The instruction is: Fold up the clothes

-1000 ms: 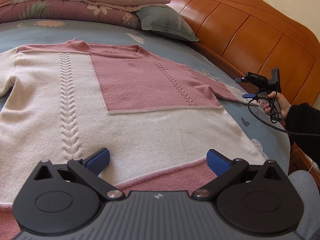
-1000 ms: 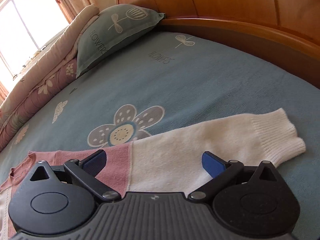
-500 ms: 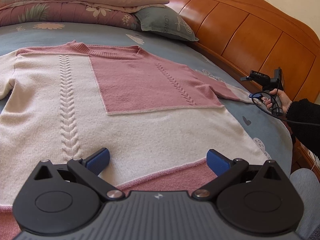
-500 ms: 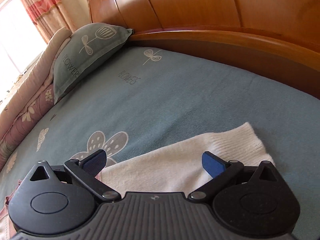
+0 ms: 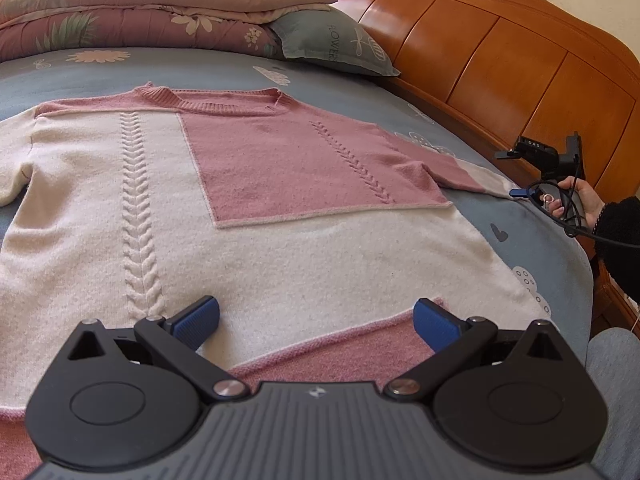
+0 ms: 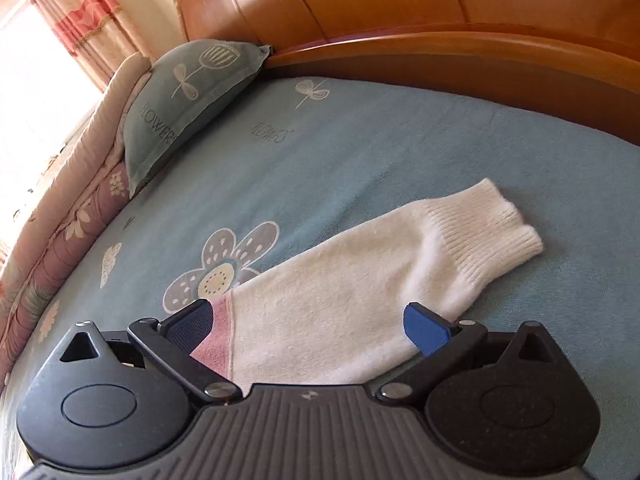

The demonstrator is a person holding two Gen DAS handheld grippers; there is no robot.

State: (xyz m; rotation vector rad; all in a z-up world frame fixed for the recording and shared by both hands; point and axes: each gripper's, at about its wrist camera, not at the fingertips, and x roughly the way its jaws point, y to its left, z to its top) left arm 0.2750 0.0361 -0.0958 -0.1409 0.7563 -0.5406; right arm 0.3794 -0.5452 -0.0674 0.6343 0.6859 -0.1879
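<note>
1. My left gripper (image 5: 316,320) hangs low over the sweater's hem, fingers spread wide with nothing between them; the pink hem band (image 5: 336,356) runs under the gap.
2. The sweater (image 5: 280,240) lies flat and face up on the blue bedsheet (image 5: 532,248), collar at 12 o'clock from my left camera, hem at 6 o'clock.
3. Its right-hand side edge runs from about 4 o'clock up toward 2 o'clock, with a strip of bare sheet between it and the mattress edge.
4. My right gripper (image 6: 310,322) is also wide open, straddling the sleeve (image 6: 360,280) near the pink-to-cream seam; I cannot tell whether either pad touches the knit.
5. The ribbed cuff (image 6: 496,232) points to 2 o'clock in my right camera, lying flat on the sheet.
6. Open sheet spreads from 10 through 1 o'clock beyond the sleeve; the wooden headboard (image 6: 440,52) bounds it at the far side, well apart from the cuff.
7. A pillow (image 6: 188,104) and folded quilt (image 6: 72,220) close off the 10 o'clock side.
8. In the left view, the person's hand (image 5: 576,200) grips the right unit at 3 o'clock, near the bed edge.
</note>
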